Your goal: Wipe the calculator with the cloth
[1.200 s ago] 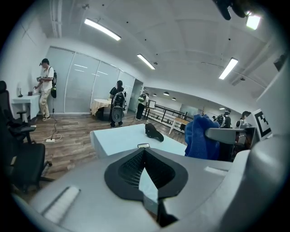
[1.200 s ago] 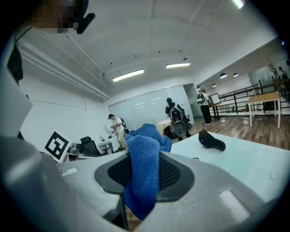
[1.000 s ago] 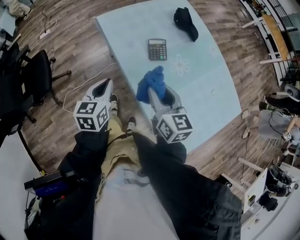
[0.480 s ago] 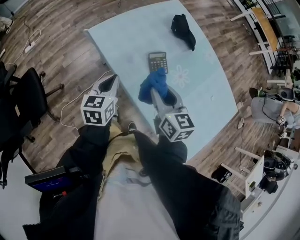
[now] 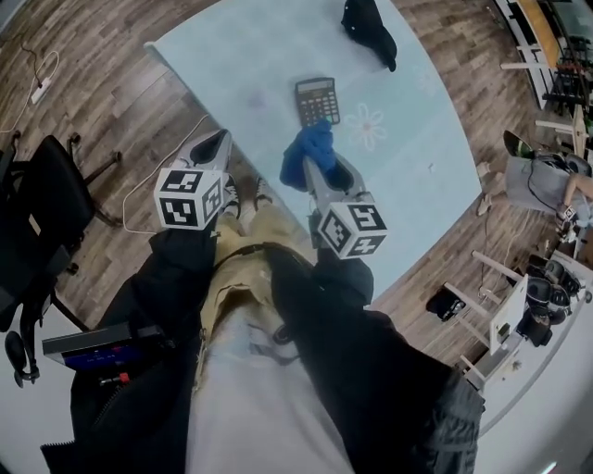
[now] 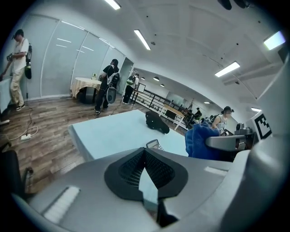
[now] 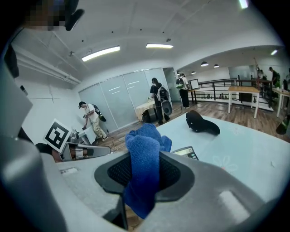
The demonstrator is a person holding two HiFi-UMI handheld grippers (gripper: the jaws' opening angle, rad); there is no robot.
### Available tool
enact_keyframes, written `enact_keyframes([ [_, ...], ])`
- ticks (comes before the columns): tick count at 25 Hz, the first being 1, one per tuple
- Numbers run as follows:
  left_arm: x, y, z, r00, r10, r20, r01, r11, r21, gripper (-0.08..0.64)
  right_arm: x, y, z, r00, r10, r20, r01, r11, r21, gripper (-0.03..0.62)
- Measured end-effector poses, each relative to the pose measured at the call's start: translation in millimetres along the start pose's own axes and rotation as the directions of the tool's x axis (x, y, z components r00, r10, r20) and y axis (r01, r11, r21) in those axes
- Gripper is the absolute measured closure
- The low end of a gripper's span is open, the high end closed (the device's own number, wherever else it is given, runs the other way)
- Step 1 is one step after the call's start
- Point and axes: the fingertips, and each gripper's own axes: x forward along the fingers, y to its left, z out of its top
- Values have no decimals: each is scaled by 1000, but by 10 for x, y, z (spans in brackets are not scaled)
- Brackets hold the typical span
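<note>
- Moved since a second ago: the right gripper (image 5: 313, 167) and its cloth (image 5: 306, 153) have come nearer the calculator (image 5: 317, 100); in the head view the cloth's tip now shows just short of the calculator's near edge, where we earlier logged a clear gap.
- Right gripper (image 7: 142, 179): jaws closed on the blue cloth (image 7: 144, 158), which stands up between the pads in a bunched fold and hangs a little below them.
- Left gripper (image 5: 216, 143): held off the table's near-left edge, over the wood floor, well apart from the calculator.
- Left gripper (image 6: 145, 152), own view: jaw pads meet at their tips, with only a thin slit behind them and nothing between.
- Calculator (image 7: 185, 152): lies flat on the pale blue table (image 5: 250, 56), keys up, partly hidden behind the cloth in the right gripper view. We cannot tell whether the cloth touches it.
- Calculator (image 6: 155, 145), left gripper view: only a corner shows above the jaws, with the cloth (image 6: 201, 142) to its right.
- Black cap (image 5: 368, 28): rests on the table beyond the calculator, well apart from it.
- Flower print (image 5: 368, 127): on the table surface just right of the calculator.
</note>
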Motion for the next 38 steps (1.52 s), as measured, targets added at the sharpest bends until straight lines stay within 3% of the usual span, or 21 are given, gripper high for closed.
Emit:
enact_keyframes([
  [9, 382, 124, -283, 992, 38, -123, -41, 999, -22, 563, 445, -489, -232, 995, -2, -99, 5, 1000, 28, 466],
  [16, 773, 65, -388, 983, 26, -180, -33, 999, -36, 563, 712, -913, -330, 983, -28, -179, 26, 999, -19, 466],
  [24, 1099, 104, -502, 972, 15, -235, -27, 998, -49, 563, 1087, -1547, -282, 964, -121, -238, 76, 979, -188, 466],
  [30, 1240, 140, -485, 968, 23, -249, -35, 998, -44, 563, 1422, -1962, -228, 942, -199, -272, 90, 927, -365, 466],
  [33, 1246, 195, -526, 965, 38, -261, -52, 997, -50, 563, 1600, -2042, -303, 926, -232, -297, 87, 897, -433, 466],
  [38, 1219, 237, -589, 961, 50, -272, -67, 996, -56, 563, 1839, -1855, -537, 920, -208, -333, 39, 893, -449, 466],
])
